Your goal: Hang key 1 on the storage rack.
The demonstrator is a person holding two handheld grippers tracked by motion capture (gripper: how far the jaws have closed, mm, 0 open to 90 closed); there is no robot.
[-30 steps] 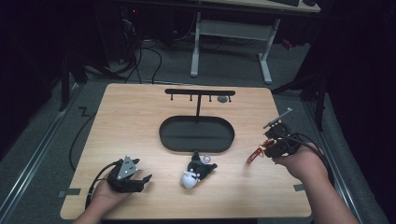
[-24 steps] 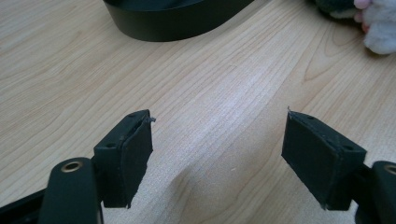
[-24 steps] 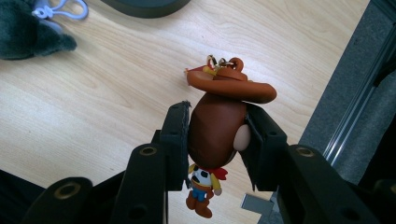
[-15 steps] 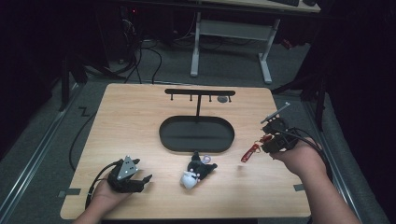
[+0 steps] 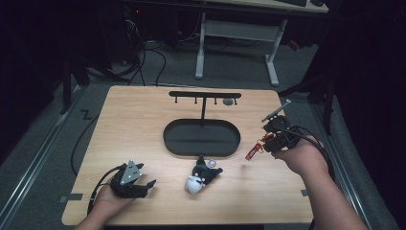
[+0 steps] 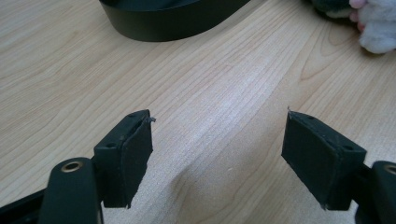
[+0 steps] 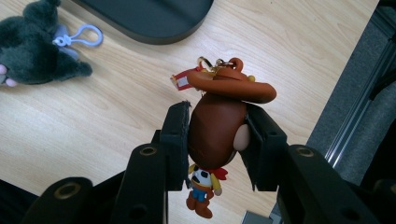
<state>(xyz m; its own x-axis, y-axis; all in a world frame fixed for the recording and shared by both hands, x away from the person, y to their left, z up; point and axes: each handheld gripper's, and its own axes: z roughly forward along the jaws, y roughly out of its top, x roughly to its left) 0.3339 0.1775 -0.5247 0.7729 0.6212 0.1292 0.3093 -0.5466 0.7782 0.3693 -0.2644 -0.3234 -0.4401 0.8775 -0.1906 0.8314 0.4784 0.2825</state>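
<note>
My right gripper hovers over the table's right side, shut on a small cowboy figure keychain with a wide brown hat. The pads press the figure's head from both sides, and its red tag and gold ring dangle free. A black and white plush keychain with a pale blue clip lies in front of the black hook stand. My left gripper rests low at the front left, open; between its jaws in the left gripper view is bare wood.
The stand's oval black base sits mid-table, and a small grey item hangs from one hook. The table's right edge lies close under my right forearm. A metal rail runs beside that edge.
My right gripper has moved slightly up and to the left with the cowboy figure still held. The left gripper and the plush have stayed where they were.
</note>
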